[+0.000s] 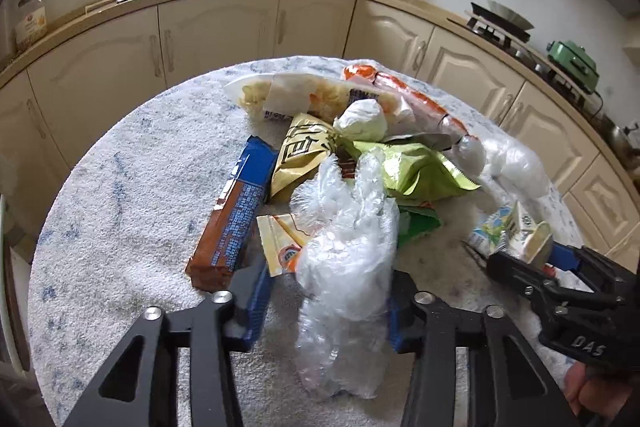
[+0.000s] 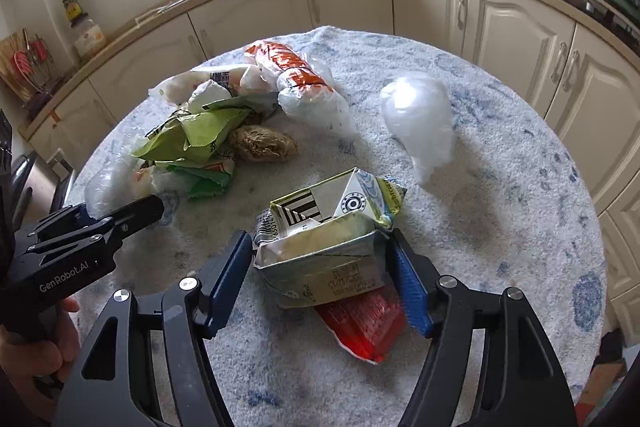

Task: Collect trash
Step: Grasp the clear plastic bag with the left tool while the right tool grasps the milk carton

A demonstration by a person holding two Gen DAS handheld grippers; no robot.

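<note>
My left gripper [image 1: 326,307] is shut on a crumpled clear plastic glove [image 1: 348,259] that stands up between its blue pads. It shows at the left edge of the right wrist view too, as the left gripper [image 2: 138,213] with the clear glove [image 2: 102,189] beside it. My right gripper [image 2: 320,267] is shut on a torn, flattened milk carton [image 2: 320,251], with a red wrapper [image 2: 364,327] lying under it. The left wrist view catches the right gripper [image 1: 528,259] low on the right, the carton [image 1: 508,231] in its jaws.
A trash pile lies on the round table's white-and-blue cloth [image 1: 120,227]: a blue-brown box [image 1: 236,215], a gold wrapper [image 1: 300,155], a green wrapper [image 1: 412,167], an orange-white bag [image 2: 296,67], a brown wad [image 2: 262,143], and a white plastic bag [image 2: 420,119] apart. Cream cabinets [image 1: 216,31] ring the table.
</note>
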